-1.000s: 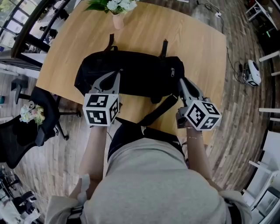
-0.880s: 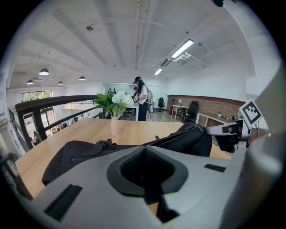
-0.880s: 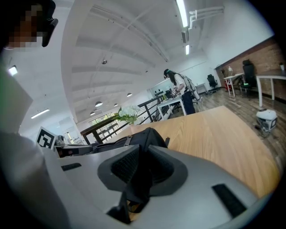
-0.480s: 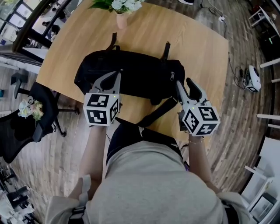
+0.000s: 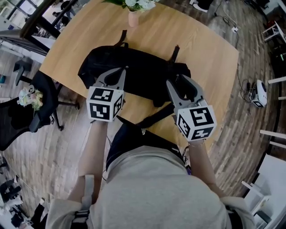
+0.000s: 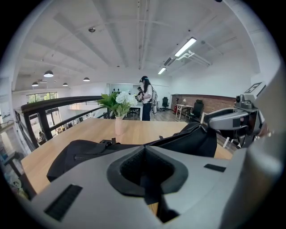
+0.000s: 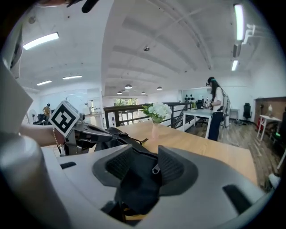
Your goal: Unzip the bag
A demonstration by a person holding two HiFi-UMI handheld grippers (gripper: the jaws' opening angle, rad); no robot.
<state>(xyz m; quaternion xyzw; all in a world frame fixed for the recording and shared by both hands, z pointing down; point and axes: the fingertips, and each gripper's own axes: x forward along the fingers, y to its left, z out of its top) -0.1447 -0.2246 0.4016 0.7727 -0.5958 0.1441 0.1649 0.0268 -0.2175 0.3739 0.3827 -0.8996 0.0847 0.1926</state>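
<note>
Bag (image 5: 138, 74) lay at frame centre on the table (image 5: 210, 49). My left gripper (image 5: 119, 72) was closed at its near edge. My right gripper (image 5: 179, 83) had just been opening, with the zipper pull (image 7: 155, 169) between its pads, unclamped. Recommendation: close squarely on the pull and draw it along the zip.

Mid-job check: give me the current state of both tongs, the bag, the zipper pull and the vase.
left tongs: shut, tips at the bag.
right tongs: open, jaws just been opening, bag end between them.
bag: lying on the table; how far unzipped unclear.
zipper pull: between the right tongs' jaws, not pinched.
vase: upright, holding flowers.
</note>
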